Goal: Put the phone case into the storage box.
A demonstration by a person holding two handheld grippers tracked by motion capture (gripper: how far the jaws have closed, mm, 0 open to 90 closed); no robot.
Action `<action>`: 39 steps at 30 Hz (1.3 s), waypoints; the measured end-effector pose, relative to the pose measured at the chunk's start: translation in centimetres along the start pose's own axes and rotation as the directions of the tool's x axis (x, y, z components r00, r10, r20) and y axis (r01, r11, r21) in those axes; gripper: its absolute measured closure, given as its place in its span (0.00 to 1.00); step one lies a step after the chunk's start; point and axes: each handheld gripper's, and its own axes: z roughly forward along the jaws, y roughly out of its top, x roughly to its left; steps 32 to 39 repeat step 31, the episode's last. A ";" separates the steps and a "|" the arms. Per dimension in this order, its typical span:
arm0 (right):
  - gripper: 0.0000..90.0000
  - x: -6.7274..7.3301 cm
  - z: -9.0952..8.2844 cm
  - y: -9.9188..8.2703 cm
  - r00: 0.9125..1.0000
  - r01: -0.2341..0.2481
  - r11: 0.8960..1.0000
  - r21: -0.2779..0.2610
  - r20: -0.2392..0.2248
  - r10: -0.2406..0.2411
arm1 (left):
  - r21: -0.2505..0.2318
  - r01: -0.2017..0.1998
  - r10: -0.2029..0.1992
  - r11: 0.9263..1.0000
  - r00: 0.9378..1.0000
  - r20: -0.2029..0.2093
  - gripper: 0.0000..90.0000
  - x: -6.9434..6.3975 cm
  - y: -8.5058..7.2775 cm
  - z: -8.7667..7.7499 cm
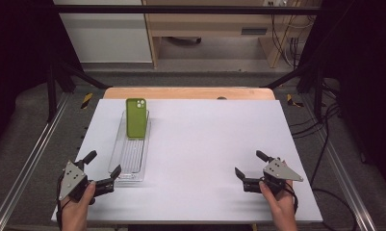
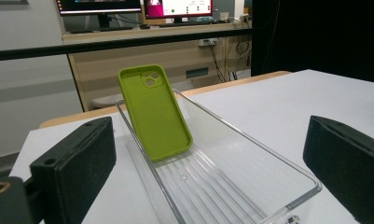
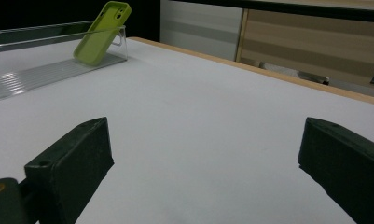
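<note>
A white rectangular table (image 1: pixel 205 159) lay under the high camera, with a person's two hands coming in from its near edge, each holding a black two-jaw gripper. Toward the left of the table sat a long, narrow, clear plastic tray (image 1: pixel 114 159) with a ribbed floor, its length running away from the person. Inside it, at the far end, a lime-green soft phone case (image 1: pixel 136 118) stood tilted, its top edge leaning back against the tray's far wall and its lower edge resting on the ribbed floor. That lean probably kept it upright and easy to reach from the near side.

The left gripper (image 1: pixel 101 169) rested at the near end of the tray, jaws spread wide and pinching nothing, one jaw tip just beside the tray's near corner. In the left gripper view, the jaws framed the tray's near end, with the green case (image 2: pixel 154 112) straight ahead, suggesting the gripper was lined up with it. The right gripper (image 1: pixel 250 163) sat well apart near the table's right front, jaws also spread and empty over bare table; in its own view the case (image 3: pixel 102 32) showed far off to the upper left.

No brand or lettering could be read on the case or tray. Monitors glowed beyond the table in the left gripper view, but their text was too small to make out.
</note>
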 end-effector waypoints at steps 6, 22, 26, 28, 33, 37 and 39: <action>0.03 0.0 0.0 0.0 1.000 0.000 1.000 -0.002 -0.001 0.000 | -0.007 0.007 -0.007 1.000 1.000 0.008 0.02 -0.1 -0.4 0.0; 0.03 -0.2 -0.2 0.0 1.000 -0.001 1.000 -0.005 0.006 0.001 | -0.026 0.022 -0.021 0.999 1.000 0.020 0.02 -0.4 -1.2 -0.3; 0.03 -0.2 -0.2 0.0 1.000 -0.003 1.000 -0.004 0.011 0.004 | -0.031 0.040 -0.040 0.999 0.999 0.010 0.02 -0.1 -1.5 -0.2; 0.03 -0.3 -0.2 -0.1 1.000 -0.003 1.000 -0.001 0.013 0.003 | -0.033 0.056 -0.056 0.998 0.998 0.003 0.02 0.0 -1.5 -0.2; 0.03 -0.3 -0.2 -0.1 1.000 -0.001 1.000 0.000 0.013 0.001 | -0.032 0.058 -0.058 0.998 0.998 0.008 0.02 -0.1 -1.6 0.0; 0.03 -0.3 -0.2 -0.1 1.000 -0.001 1.000 0.000 0.013 0.001 | -0.032 0.058 -0.058 0.998 0.998 0.008 0.02 -0.1 -1.6 0.0; 0.03 -0.3 -0.2 -0.1 1.000 -0.001 1.000 0.000 0.013 0.001 | -0.032 0.058 -0.058 0.998 0.998 0.008 0.02 -0.1 -1.6 0.0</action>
